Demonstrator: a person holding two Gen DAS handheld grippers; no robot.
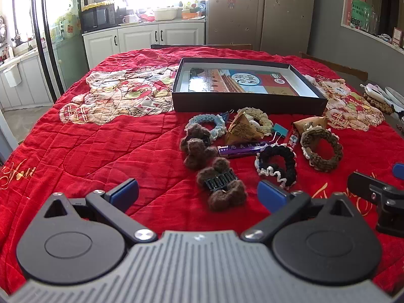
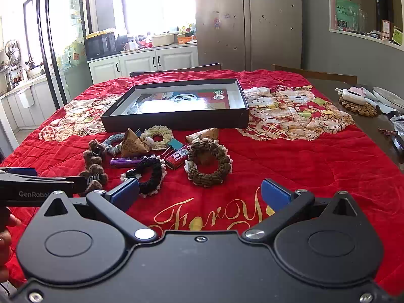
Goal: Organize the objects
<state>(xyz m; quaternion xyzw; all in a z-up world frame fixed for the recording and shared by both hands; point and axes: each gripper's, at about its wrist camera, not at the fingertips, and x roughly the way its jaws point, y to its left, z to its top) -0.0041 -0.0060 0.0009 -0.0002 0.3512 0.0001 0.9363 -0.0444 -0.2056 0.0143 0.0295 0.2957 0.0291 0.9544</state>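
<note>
Reaching with both sets of fingers released, left gripper [image 1: 198,193] risks snagging the brown hair clip [image 1: 221,184] just ahead, dragging neighbours.

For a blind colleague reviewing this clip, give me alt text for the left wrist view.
The open left gripper hovers over a red quilted tablecloth, with a brown fuzzy hair clip just ahead between its fingers. Beyond lie crocheted scrunchies, snack packets and an open black box.
</note>
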